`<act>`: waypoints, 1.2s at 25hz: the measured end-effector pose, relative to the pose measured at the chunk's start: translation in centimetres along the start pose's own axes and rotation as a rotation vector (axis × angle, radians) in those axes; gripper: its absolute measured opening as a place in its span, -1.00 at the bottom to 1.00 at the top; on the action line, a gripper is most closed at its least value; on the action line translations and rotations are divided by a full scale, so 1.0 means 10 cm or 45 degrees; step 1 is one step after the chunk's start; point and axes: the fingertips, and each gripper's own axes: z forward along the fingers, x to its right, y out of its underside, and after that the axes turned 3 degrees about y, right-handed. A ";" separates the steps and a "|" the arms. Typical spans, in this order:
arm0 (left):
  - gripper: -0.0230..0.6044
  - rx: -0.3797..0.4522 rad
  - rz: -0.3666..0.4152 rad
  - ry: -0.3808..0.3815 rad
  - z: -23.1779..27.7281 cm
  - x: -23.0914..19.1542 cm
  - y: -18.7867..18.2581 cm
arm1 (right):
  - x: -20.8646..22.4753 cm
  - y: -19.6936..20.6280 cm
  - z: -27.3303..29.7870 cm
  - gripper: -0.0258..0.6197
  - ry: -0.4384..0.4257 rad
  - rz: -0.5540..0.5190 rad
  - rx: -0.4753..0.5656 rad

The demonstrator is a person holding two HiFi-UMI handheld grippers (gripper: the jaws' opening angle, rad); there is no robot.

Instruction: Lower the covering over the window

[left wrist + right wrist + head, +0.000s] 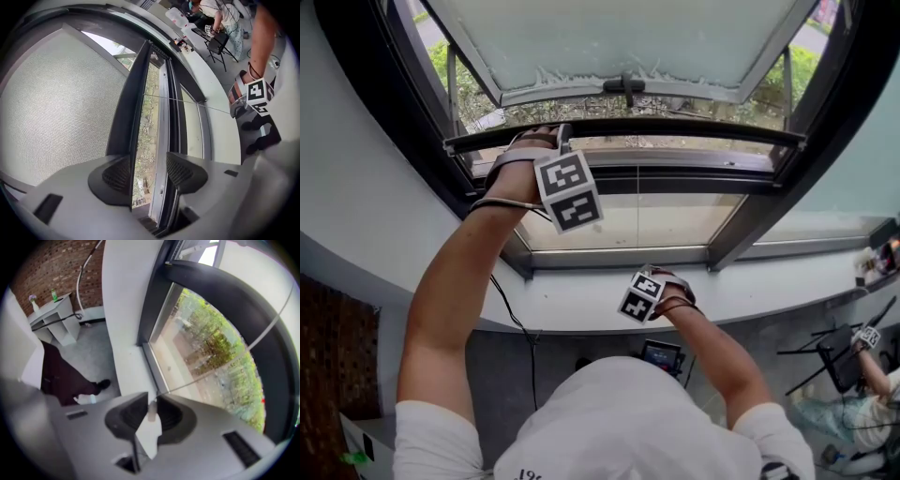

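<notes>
The covering is a see-through mesh shade (56, 103) with a dark bottom bar (675, 127) that lies across the upper part of the window. My left gripper (546, 134) is raised to the bar's left end. In the left gripper view the bar (133, 103) runs between the jaws of the left gripper (149, 173); it lies by the left pad, and daylight shows before the right pad. A thin cord (220, 366) leads down from the bar to my right gripper (151, 416), which is shut on the cord's small white pull (151, 409). That right gripper (661, 281) hangs just above the sill.
A white sill (581, 300) runs below the glass. Beyond the bar, a window sash with a black handle (623, 86) stands tilted outward. A person sits at a desk at the lower right (872, 394). A white stand (51, 319) is by a brick wall.
</notes>
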 end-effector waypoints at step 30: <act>-0.09 -0.040 -0.002 0.102 0.39 0.58 0.12 | -0.33 0.28 0.49 -0.73 -0.046 0.048 -0.127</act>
